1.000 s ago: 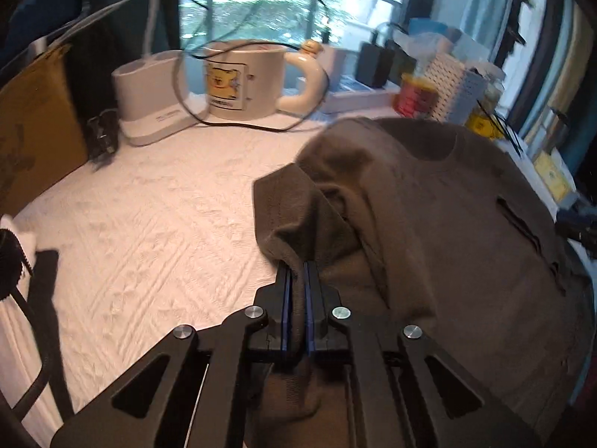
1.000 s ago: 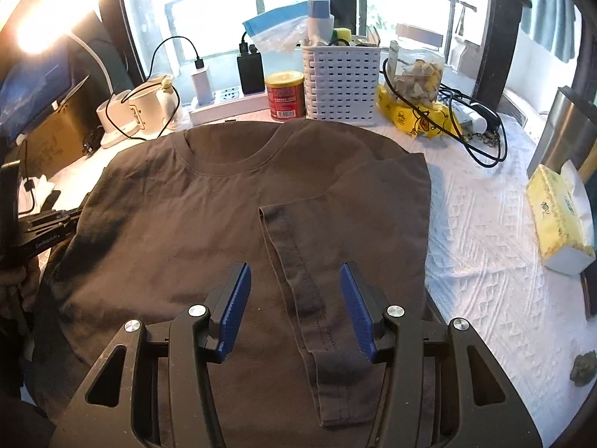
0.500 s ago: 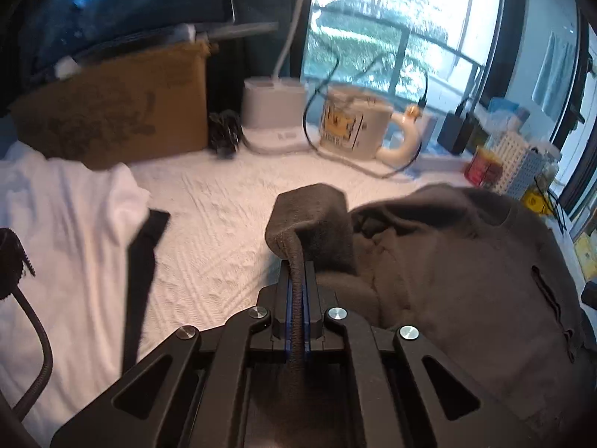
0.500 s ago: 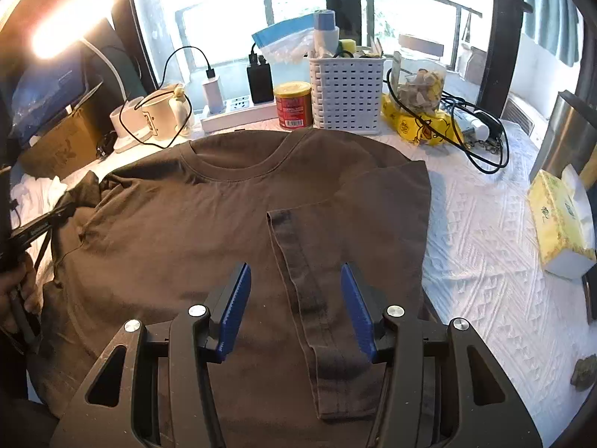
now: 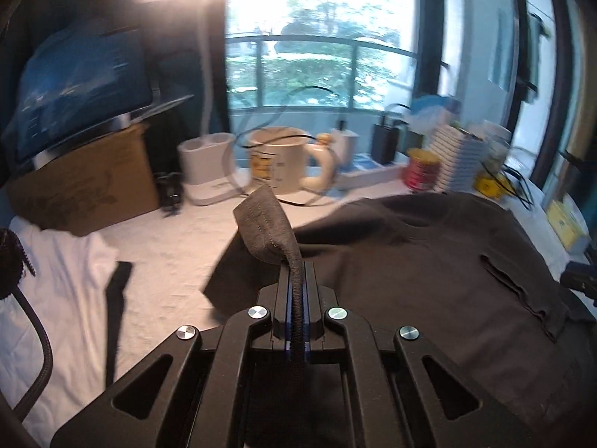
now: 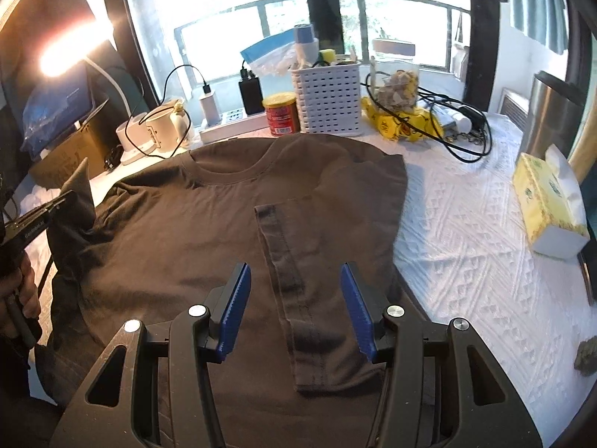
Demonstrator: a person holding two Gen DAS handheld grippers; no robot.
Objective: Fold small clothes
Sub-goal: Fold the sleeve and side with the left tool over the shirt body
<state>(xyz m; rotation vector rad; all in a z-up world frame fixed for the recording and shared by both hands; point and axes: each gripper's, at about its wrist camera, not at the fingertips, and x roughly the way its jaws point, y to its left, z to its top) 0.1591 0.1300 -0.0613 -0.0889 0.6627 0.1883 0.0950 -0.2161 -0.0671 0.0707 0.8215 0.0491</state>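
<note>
Landmark: the white basket [image 6: 328, 99] at the back of the table [image 6: 466, 231], which wears a white textured cover.
Beside the basket: a red can [image 6: 281, 114] just to its left, then a power strip [image 6: 231, 121] with chargers plugged in; a glass jar [image 6: 395, 82], yellow packets [image 6: 399, 125] and tangled black cables [image 6: 459, 138] to its right.
Further left of the basket: a cream mug [image 5: 281, 162] with a cable draped over it, a white lamp base [image 5: 207, 171], a cardboard box [image 5: 82, 183].
Far right of the basket: a tissue box [image 6: 550, 205] near the table edge.
T-shirt: the dark brown t-shirt [image 6: 209, 239] lies flat just in front of the basket, collar toward it, long axis running from the basket to the near edge; its right sleeve [image 6: 294, 291] is folded in over the chest.
Left gripper [image 5: 296, 291]: fingers pressed together, pinching the left sleeve [image 5: 266, 227], which stands up off the table.
Right gripper [image 6: 294, 306]: fingers spread, above the folded sleeve; whether they touch the cloth cannot be told.
Left of the shirt: white cloth [image 5: 63, 298] with a black strip, well left of the basket.
Open room: bare cover between the shirt's right edge and the tissue box, and between the lifted sleeve and the mug.
</note>
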